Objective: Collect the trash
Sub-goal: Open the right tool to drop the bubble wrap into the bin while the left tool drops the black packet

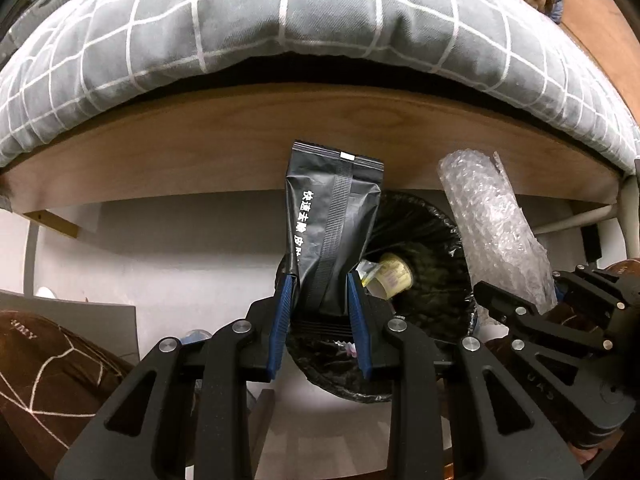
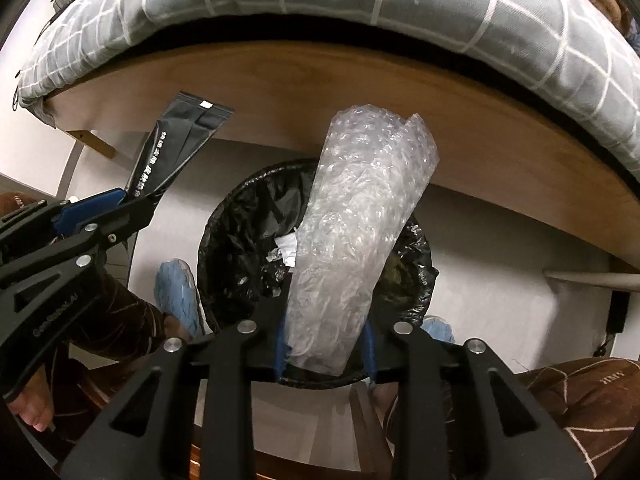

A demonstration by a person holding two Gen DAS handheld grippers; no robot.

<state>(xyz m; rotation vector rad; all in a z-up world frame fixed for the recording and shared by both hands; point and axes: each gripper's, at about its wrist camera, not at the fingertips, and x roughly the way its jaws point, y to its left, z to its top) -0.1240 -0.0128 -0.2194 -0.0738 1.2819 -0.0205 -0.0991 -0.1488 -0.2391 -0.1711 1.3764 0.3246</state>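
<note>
My left gripper (image 1: 320, 300) has its blue pads (image 1: 285, 312) pinched on the lower end of a black foil pouch (image 1: 332, 216), which stands up out of the jaws over the near edge of the bin (image 1: 440, 280); my right gripper (image 2: 326, 344) has a roll of bubble wrap (image 2: 356, 220) between its fingers, the roll leaning up and right across the bin's mouth; whether those pads truly press on the wrap I cannot tell, as the film hides them.

I judge the pouch light and nearly empty, creased and springy, slick on its printed faces; the crimped seam end gives the surest hold. The bubble wrap looks feather-light, soft and crushable, slippery film that could slide out of a loose pinch; a hold low on the roll, where the layers bunch, seems best. Neither is fragile; both should drop easily, though the tall roll could catch on the rim.

The bin sits on a pale floor below a wooden bed rail (image 1: 240, 148), with a black liner bag (image 2: 240, 216).

Counted: one pouch, one bubble-wrap roll, one bin; inside it one yellow-labelled tub (image 1: 394, 276) and some crumpled white paper (image 2: 288, 248), pieces not countable; two blue slippers (image 2: 178, 292), the second barely showing; one grey checked duvet (image 1: 280, 20) above the rail.
</note>
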